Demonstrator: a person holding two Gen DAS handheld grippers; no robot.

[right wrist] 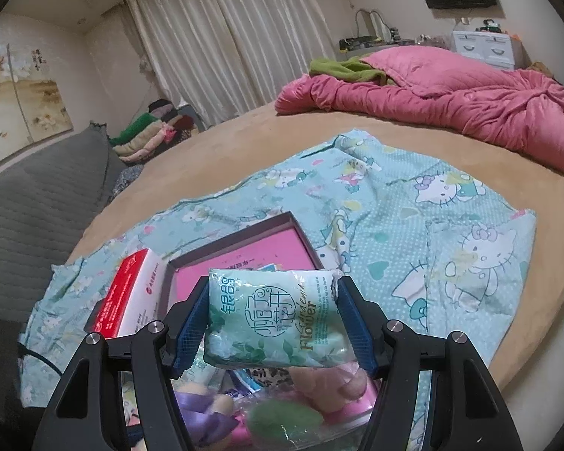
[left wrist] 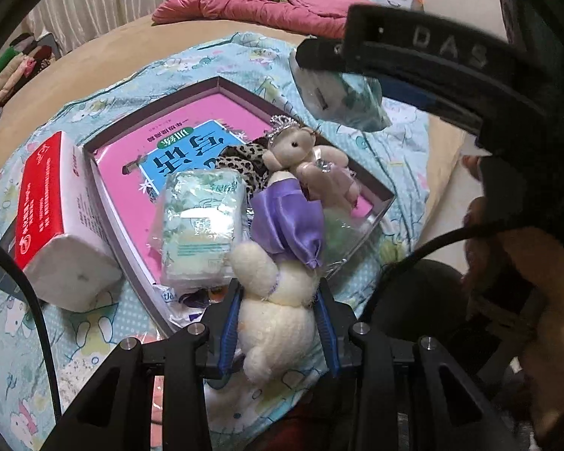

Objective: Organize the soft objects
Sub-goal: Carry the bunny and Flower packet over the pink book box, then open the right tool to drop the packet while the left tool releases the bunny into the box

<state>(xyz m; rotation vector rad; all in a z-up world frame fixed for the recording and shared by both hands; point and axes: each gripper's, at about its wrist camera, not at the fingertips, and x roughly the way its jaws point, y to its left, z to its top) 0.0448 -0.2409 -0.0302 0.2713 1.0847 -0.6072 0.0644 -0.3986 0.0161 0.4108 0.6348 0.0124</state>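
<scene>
My left gripper (left wrist: 278, 300) is shut on a cream plush toy (left wrist: 278, 308) with a purple satin dress (left wrist: 285, 221), held over the near corner of an open box (left wrist: 206, 88) with a pink book inside. In the box lie a green tissue pack (left wrist: 199, 225), a leopard-print cloth (left wrist: 240, 161) and a small bear with a tiara (left wrist: 304, 158). My right gripper (right wrist: 276, 315) is shut on another green tissue pack (right wrist: 274, 315), hanging above the box (right wrist: 244, 229); the same pack (left wrist: 338, 94) shows at upper right in the left wrist view.
A red-and-white tissue block (left wrist: 56, 218) lies left of the box on a cartoon-cat print sheet (right wrist: 451, 225) spread over a tan bed (right wrist: 244, 143). A pink quilt (right wrist: 451, 101) is heaped at the far side. A grey cushion (right wrist: 37, 203) lies at left.
</scene>
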